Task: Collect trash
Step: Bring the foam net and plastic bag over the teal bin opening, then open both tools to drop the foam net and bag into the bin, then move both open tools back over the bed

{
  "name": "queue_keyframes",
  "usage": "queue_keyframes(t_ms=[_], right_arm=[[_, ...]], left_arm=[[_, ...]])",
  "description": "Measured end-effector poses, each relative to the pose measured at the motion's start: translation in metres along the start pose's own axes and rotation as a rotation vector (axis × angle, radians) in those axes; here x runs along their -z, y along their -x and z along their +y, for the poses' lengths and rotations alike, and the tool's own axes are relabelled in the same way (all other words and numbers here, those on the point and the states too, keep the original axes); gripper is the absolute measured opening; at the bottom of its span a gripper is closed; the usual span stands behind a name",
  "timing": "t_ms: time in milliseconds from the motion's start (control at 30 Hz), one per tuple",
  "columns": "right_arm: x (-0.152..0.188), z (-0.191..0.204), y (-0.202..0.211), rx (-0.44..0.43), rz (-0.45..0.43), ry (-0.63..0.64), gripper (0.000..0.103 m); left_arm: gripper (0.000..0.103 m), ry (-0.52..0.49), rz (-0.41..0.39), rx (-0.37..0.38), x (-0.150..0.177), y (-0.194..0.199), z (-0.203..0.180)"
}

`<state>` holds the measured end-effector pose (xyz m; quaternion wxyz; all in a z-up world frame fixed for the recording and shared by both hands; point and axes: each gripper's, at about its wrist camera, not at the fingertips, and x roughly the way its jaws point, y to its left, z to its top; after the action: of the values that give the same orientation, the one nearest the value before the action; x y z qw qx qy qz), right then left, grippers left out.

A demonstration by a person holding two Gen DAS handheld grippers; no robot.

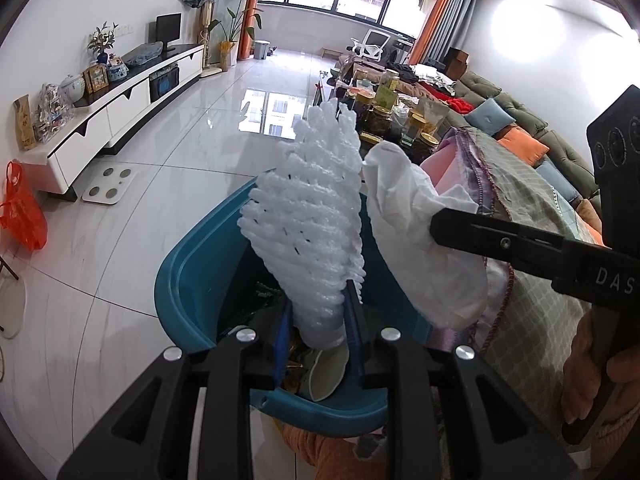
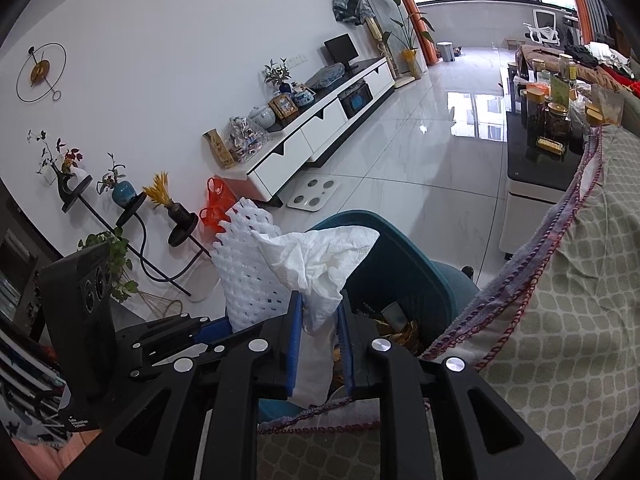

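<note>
Both pieces lifted, neither binned yet. Left gripper (image 1: 318, 312) pinches the white foam net (image 1: 312, 208) by its lower end, directly above the teal bin (image 1: 188, 280). Right gripper (image 2: 319, 340) clamps a crumpled tissue (image 2: 320, 260) just beside it, over the rim. Bin already holds scraps. Remaining, I judge: release both.

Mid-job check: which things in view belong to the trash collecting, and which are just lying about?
Job:
- foam net, in left gripper
- tissue, in right gripper
- blue bin

Lying about:
- orange bag
- scale
- jars
- checked cloth
</note>
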<state>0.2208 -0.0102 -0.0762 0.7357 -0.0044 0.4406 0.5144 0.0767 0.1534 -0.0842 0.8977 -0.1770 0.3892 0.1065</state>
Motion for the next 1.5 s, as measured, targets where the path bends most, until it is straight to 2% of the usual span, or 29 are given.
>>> queue_keyframes(t_ms=[200, 367, 500, 567, 600, 700, 833, 1000, 1200, 1300, 1467, 1500], right_arm=[[-0.003, -0.004, -0.004, -0.006, 0.012, -0.023, 0.027], [-0.002, -0.007, -0.006, -0.014, 0.020, -0.039, 0.027], [-0.001, -0.008, -0.006, -0.017, 0.015, -0.045, 0.027], [0.000, -0.009, -0.005, -0.018, 0.013, -0.050, 0.027], [0.001, -0.011, -0.003, -0.018, 0.011, -0.052, 0.027], [0.003, -0.015, 0.001, -0.018, 0.004, -0.064, 0.027], [0.006, -0.019, 0.010, -0.017, -0.014, -0.077, 0.034], [0.010, -0.018, 0.022, -0.011, -0.036, -0.071, 0.037], [0.021, -0.012, 0.045, 0.015, -0.081, -0.033, 0.053], [0.028, -0.011, 0.058, 0.031, -0.106, -0.016, 0.055], [0.045, -0.012, 0.092, 0.079, -0.178, -0.001, 0.067], [0.050, -0.012, 0.101, 0.096, -0.199, 0.004, 0.072]], left_arm=[[0.028, 0.021, 0.017, 0.008, 0.001, -0.006, 0.001], [0.031, 0.030, 0.029, 0.016, 0.002, -0.011, 0.005], [0.038, 0.032, 0.034, 0.021, 0.002, -0.014, 0.007], [0.038, 0.035, 0.038, 0.024, 0.002, -0.014, 0.008], [0.040, 0.034, 0.037, 0.025, 0.002, -0.014, 0.009], [0.053, 0.039, 0.025, 0.019, 0.001, -0.012, 0.010], [0.059, 0.035, 0.013, 0.015, 0.001, -0.007, 0.010], [0.067, 0.032, -0.009, 0.023, 0.004, 0.003, 0.007], [0.084, -0.001, -0.066, 0.027, 0.010, 0.024, -0.006], [0.095, -0.023, -0.107, 0.047, 0.013, 0.038, -0.016], [0.099, -0.047, -0.172, 0.082, 0.017, 0.056, -0.031], [0.099, -0.053, -0.180, 0.091, 0.019, 0.058, -0.034]])
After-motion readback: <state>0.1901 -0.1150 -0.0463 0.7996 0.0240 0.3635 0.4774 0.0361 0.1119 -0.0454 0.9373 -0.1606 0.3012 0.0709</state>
